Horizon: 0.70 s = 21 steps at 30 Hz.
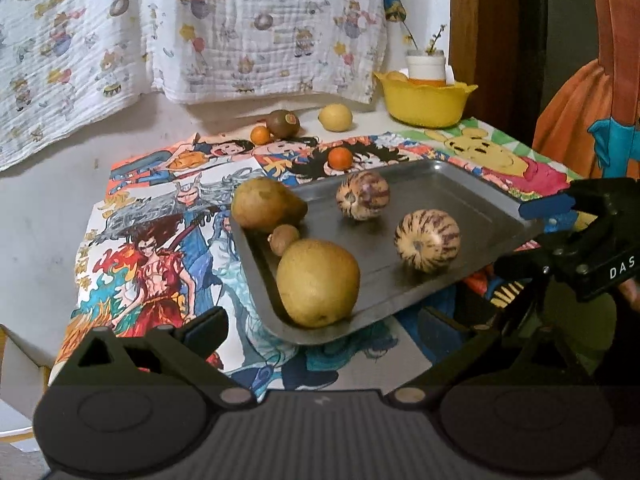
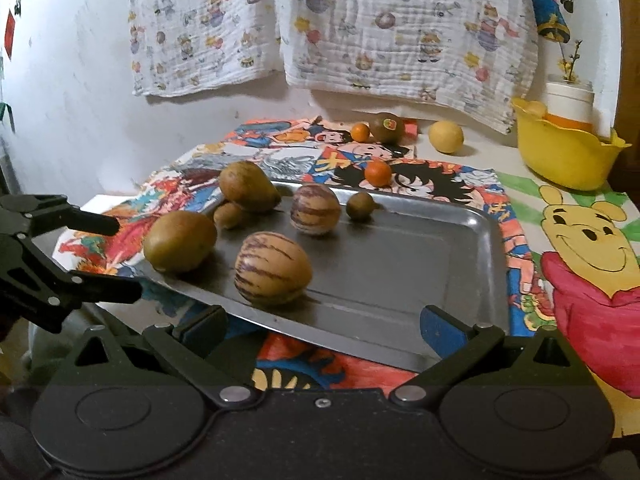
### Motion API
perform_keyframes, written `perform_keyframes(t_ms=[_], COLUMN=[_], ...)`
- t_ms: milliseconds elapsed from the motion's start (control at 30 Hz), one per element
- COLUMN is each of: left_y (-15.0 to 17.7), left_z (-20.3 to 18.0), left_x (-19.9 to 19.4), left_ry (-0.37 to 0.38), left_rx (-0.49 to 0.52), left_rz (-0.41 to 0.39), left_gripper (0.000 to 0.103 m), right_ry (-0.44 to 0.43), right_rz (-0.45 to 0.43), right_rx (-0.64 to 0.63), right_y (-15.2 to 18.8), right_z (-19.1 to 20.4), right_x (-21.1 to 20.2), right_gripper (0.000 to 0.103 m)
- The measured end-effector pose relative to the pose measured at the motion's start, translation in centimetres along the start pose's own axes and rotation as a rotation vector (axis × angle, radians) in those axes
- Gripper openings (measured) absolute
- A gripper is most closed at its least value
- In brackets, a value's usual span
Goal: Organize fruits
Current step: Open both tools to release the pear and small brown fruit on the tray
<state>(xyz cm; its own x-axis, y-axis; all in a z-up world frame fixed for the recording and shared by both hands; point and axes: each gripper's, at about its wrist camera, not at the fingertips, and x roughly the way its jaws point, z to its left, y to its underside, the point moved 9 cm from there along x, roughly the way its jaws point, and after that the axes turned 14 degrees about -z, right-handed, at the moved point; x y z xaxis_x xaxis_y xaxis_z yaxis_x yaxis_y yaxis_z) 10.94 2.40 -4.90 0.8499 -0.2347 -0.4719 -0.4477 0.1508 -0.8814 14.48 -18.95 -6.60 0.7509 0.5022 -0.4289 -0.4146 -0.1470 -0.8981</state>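
A metal tray (image 1: 472, 200) (image 2: 420, 256) lies on the cartoon-print cloth. It holds two tan pears (image 1: 318, 282) (image 2: 180, 246), two striped melons (image 1: 427, 246) (image 2: 273, 268) and a small brown fruit (image 1: 283, 238) (image 2: 229, 215). Two small oranges (image 1: 340, 158) (image 2: 378, 173), a kiwi (image 1: 283, 123) (image 2: 386, 127) and a lemon (image 1: 335, 117) (image 2: 445, 136) lie behind the tray. My left gripper (image 1: 322, 330) is open at the tray's near-left corner. My right gripper (image 2: 324, 322) is open at the tray's near edge; it also shows in the left wrist view (image 1: 524, 236).
A yellow bowl (image 1: 424, 102) (image 2: 564, 156) with a white jar stands at the back right. A printed cloth hangs on the wall behind. The table's left edge (image 1: 60, 240) is bare white.
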Motion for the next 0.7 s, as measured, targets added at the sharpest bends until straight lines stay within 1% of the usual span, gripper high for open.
perform_keyframes(t_ms=[333,500,700], left_y=[0.1,-0.5,-2.3], left_z=[0.8,1.1,2.2], left_x=[-0.1,-0.3,-0.5], left_ry=[-0.031,-0.043,-0.063], left_rx=[0.018,0.030,0.027], left_rz=[0.058,0.061,0.046], left_gripper=[0.102,0.102,0.103], right_ry=[0.041,0.065,0.089], right_rz=[0.013,-0.005,-0.024], right_rx=[-0.032,-0.035,-0.037], right_y=[0.4,-0.1,-1.3], right_z=[-1.1,-2.0,-3.1], right_x=[-0.6,-1.1,-1.0], right_gripper=[0.102,0.102,0.102])
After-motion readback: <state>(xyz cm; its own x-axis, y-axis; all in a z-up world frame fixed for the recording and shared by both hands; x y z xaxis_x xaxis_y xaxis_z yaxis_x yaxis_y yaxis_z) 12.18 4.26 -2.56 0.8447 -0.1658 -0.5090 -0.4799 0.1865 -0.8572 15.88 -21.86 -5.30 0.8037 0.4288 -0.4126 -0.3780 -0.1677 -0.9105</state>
